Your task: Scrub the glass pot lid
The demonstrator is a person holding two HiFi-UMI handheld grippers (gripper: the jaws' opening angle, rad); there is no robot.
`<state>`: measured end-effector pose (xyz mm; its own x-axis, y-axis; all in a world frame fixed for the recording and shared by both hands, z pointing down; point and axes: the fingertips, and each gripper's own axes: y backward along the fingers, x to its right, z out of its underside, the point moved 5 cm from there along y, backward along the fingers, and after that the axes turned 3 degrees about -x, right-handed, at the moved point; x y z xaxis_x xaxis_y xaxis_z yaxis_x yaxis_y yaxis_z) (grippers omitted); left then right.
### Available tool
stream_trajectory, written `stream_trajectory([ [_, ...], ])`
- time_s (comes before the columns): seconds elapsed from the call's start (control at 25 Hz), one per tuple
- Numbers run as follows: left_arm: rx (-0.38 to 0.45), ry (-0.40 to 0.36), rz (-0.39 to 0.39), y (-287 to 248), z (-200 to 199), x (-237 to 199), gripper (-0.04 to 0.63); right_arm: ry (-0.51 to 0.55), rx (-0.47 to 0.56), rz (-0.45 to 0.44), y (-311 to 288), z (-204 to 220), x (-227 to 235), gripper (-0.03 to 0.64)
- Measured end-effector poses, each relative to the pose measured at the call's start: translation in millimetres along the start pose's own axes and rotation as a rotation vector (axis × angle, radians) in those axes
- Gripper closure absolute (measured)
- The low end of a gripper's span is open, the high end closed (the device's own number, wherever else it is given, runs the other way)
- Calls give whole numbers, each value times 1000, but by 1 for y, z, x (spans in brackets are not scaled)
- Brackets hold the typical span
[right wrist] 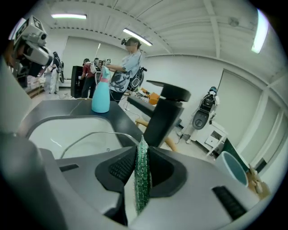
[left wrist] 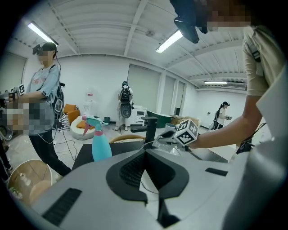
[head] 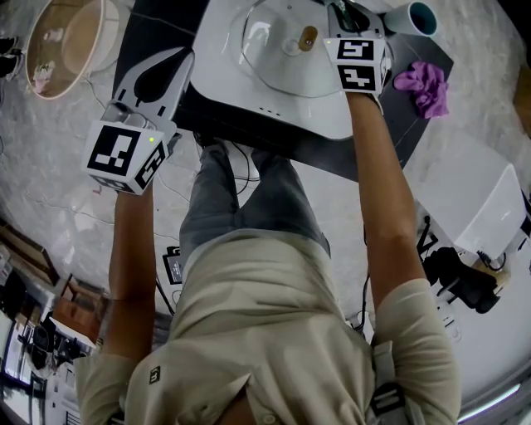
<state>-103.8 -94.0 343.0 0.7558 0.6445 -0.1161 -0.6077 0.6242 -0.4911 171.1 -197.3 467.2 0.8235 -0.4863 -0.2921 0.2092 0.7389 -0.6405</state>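
The glass pot lid (head: 278,60) lay in the white sink (head: 217,58) on the table (head: 148,25). At its far edge, the right gripper (right wrist: 142,144) clenched a green scrub pad (right wrist: 142,179) in its fingers. The left gripper (head: 178,58), fingers pressed together on nothing, hung beside the sink's left edge.

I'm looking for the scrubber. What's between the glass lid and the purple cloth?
The right gripper, pinching a green scrub pad; head view shows it there.

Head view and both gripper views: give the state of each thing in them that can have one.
Glass pot lid: lying knob up in the sink.
Left tool: shut, empty.
Right tool: shut on green scrub pad.
Spray bottle: upright.
Purple cloth: crumpled.
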Motion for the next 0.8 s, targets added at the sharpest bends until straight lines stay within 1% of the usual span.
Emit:
stream_trajectory([
  [0.12,0,1,-1,2,1,-1,581,-8,4,41,7,-3,19,532],
  [0.36,1,2,-3,6,3,-1,581,25,-5,45,11,1,18,532],
  [0.8,2,9,-7,10,6,0,581,27,-12,54,11,3,19,532],
])
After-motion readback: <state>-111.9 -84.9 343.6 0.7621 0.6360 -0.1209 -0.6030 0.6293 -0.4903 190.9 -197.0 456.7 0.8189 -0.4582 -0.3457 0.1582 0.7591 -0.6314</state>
